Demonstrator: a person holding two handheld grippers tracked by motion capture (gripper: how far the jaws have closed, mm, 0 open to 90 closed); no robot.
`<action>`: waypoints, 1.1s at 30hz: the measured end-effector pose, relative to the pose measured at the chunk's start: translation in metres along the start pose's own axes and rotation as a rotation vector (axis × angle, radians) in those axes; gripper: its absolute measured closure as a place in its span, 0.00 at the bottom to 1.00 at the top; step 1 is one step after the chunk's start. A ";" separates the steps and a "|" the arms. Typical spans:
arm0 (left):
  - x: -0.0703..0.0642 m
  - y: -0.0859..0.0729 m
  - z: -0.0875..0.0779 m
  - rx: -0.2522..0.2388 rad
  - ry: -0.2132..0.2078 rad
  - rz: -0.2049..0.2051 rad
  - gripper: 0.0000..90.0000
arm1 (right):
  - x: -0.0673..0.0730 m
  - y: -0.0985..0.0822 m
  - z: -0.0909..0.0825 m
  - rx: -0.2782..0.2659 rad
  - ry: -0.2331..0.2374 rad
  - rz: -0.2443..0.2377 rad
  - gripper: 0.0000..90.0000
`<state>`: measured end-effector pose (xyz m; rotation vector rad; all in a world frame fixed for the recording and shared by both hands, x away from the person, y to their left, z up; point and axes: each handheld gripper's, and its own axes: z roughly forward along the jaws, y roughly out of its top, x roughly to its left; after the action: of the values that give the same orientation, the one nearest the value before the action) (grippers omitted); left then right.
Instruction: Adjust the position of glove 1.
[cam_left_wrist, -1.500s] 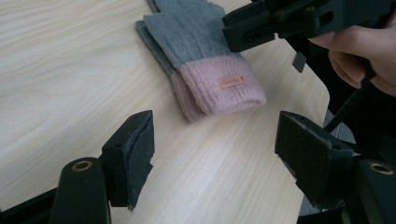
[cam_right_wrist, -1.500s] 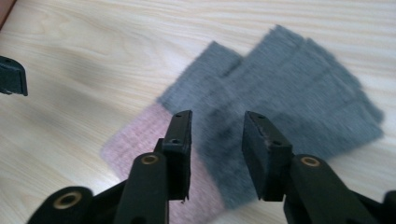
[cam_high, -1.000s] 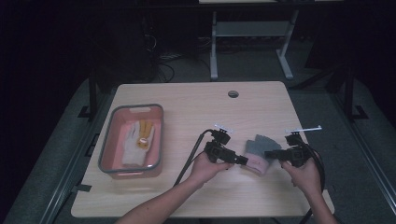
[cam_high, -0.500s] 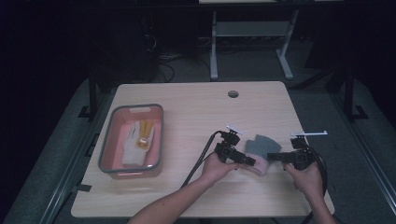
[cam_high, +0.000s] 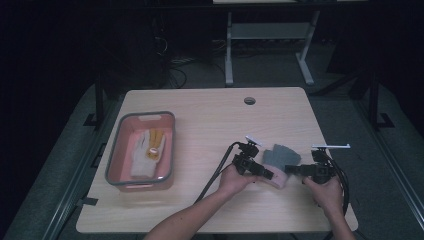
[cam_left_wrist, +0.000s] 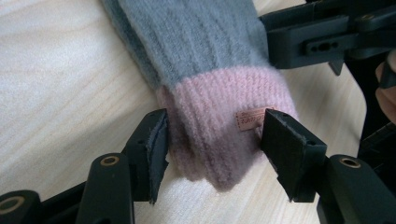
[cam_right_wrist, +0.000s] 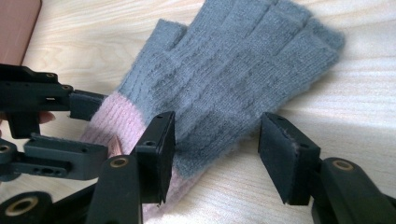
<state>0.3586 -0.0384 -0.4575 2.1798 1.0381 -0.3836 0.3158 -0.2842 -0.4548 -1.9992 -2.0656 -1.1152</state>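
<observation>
Here, a pale wooden rectangular table carries everything, with a small round hole near its far edge. Toward its left side sits a pink plastic bin with a grey rim, and inside it lies a white and yellow work glove. Near the table's front right lies a knitted fingerless glove, grey with a pink ribbed cuff, flat on the wood, well apart from the bin. A small pink label is sewn on the cuff.

The left gripper has its jaws on either side of the pink cuff; they have just been closing, the cuff lies between them, and the pads appear to sit right at its edges, though a firm pinch cannot be made out. The right gripper straddles the grey side edge of the glove near the cuff; its jaws have just been opening and stand released, with a gap beside the right pad.
</observation>
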 end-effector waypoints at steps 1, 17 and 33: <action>0.001 0.000 0.001 0.005 -0.006 0.002 0.45 | 0.000 -0.001 0.000 -0.001 0.001 0.008 0.50; 0.004 -0.003 0.002 -0.010 -0.038 0.001 0.55 | -0.007 -0.010 0.011 -0.064 0.091 0.121 0.60; 0.011 -0.006 0.002 -0.055 -0.098 -0.067 0.65 | -0.008 -0.016 0.022 -0.124 0.156 0.173 0.84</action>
<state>0.3609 -0.0312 -0.4674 2.0607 1.0566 -0.4822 0.3121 -0.2781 -0.4827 -2.0257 -1.7528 -1.3446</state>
